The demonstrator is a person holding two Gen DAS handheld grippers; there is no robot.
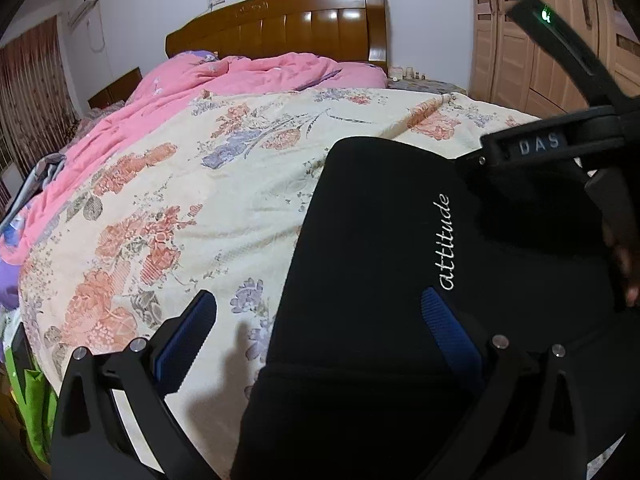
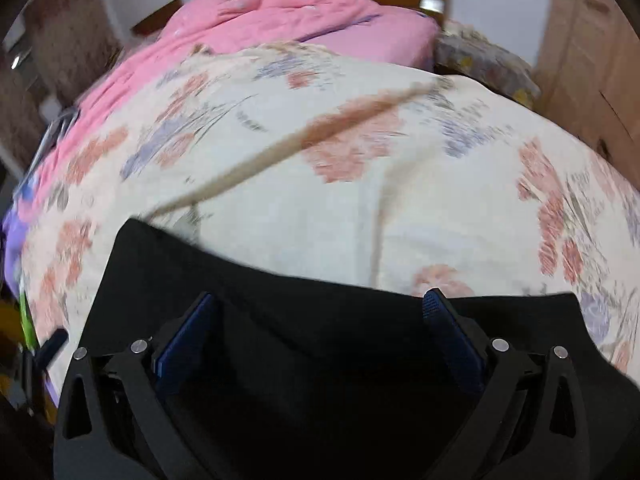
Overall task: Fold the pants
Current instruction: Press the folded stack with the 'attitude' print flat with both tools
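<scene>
Black pants (image 1: 380, 240) (white "attitude" lettering) lie on a floral bedspread (image 1: 180, 184). Left gripper (image 1: 320, 336) and right gripper (image 2: 320, 328) both spread wide, grasping nothing.

Open floral bedspread (image 1: 168, 184) runs from 9 to 12 o'clock of the left gripper (image 1: 320, 332), flat and unobstructed up to the heaped pink quilt (image 1: 240, 76) at 11, with the wooden headboard (image 1: 304, 24) behind it. At 2 o'clock the right gripper (image 1: 560, 148) hangs low over the black pants (image 1: 380, 248), blocking passage that way. Right wrist view: bare bedspread (image 2: 360, 184) from 10 to 2 o'clock, one raised crease (image 2: 304, 140) crossing it.
</scene>
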